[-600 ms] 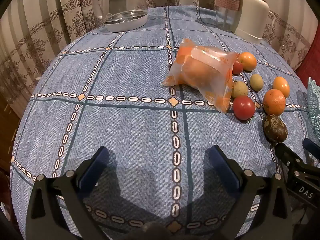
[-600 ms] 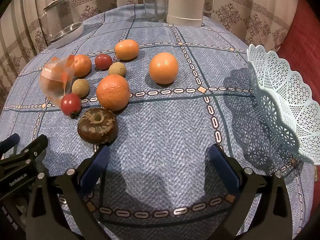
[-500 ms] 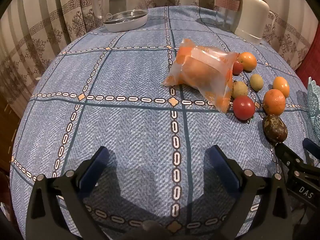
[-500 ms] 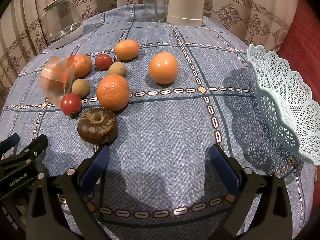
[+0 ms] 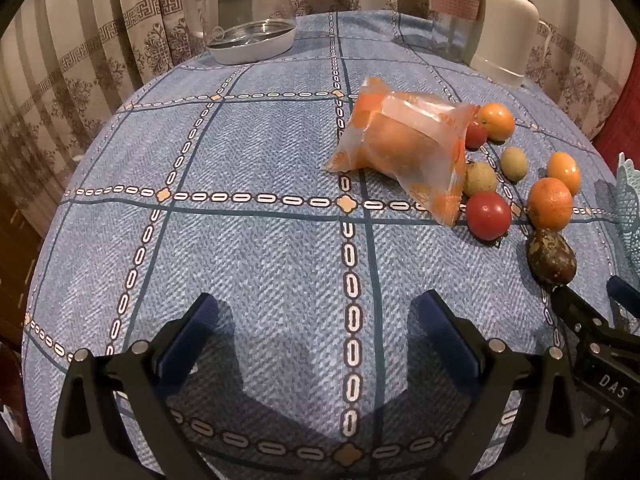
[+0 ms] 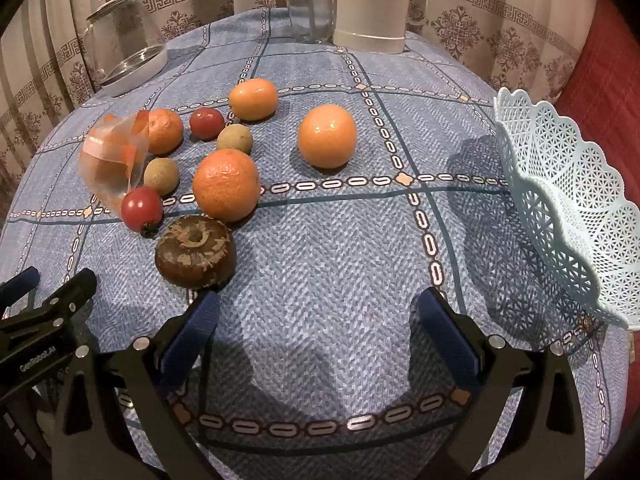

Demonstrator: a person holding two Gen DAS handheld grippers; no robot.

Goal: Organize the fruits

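Loose fruit lies on the blue checked tablecloth: a brown mottled fruit (image 6: 195,253), a rough orange (image 6: 226,185), a smooth orange (image 6: 327,136), a red tomato (image 6: 141,209), small green fruits and more oranges behind. A clear orange-printed bag (image 5: 404,146) holds an orange. A pale blue lattice basket (image 6: 568,196) stands at the right. My left gripper (image 5: 316,320) is open and empty over bare cloth, left of the fruit. My right gripper (image 6: 318,316) is open and empty, its left finger just in front of the brown fruit.
A glass jug on a white base (image 5: 250,8), a clear tumbler (image 6: 310,0) and a cream thermos jug (image 6: 370,0) stand at the table's far edge. Patterned curtains hang behind. A red cushion (image 6: 600,72) is behind the basket.
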